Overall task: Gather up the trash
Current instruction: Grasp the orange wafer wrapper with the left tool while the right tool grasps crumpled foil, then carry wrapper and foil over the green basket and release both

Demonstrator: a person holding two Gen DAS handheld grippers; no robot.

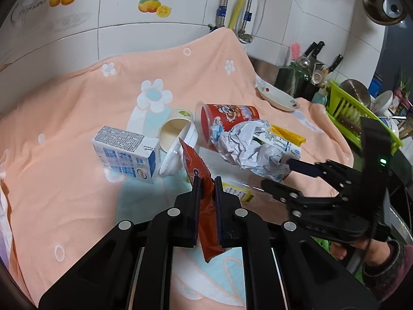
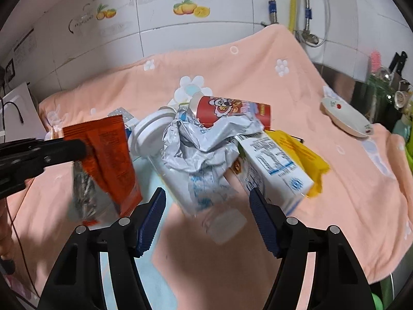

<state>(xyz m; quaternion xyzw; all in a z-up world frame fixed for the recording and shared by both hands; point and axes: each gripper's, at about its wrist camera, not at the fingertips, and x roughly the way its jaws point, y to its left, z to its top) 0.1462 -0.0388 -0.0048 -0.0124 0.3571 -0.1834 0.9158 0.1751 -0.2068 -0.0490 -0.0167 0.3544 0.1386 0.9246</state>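
My left gripper (image 1: 206, 183) is shut on an orange snack wrapper (image 1: 196, 168) and holds it above the peach cloth; the wrapper also shows in the right wrist view (image 2: 108, 155). My right gripper (image 2: 206, 206) is open, just in front of a trash pile: crumpled silver foil (image 2: 201, 142), a clear plastic bottle (image 2: 206, 201), a white milk carton (image 2: 273, 165), a yellow packet (image 2: 302, 155), a red cup (image 2: 232, 111) on its side and a white tub (image 2: 149, 134). In the left wrist view the right gripper (image 1: 284, 173) hovers by the foil (image 1: 245, 142). Another carton (image 1: 126, 152) lies left.
A white dish (image 1: 278, 98) lies at the cloth's far right edge. A green dish rack (image 1: 356, 113) with pots and bowls, and a knife holder (image 1: 299, 75), stand right of the cloth. Tiled wall and pipes (image 1: 232, 2) are behind.
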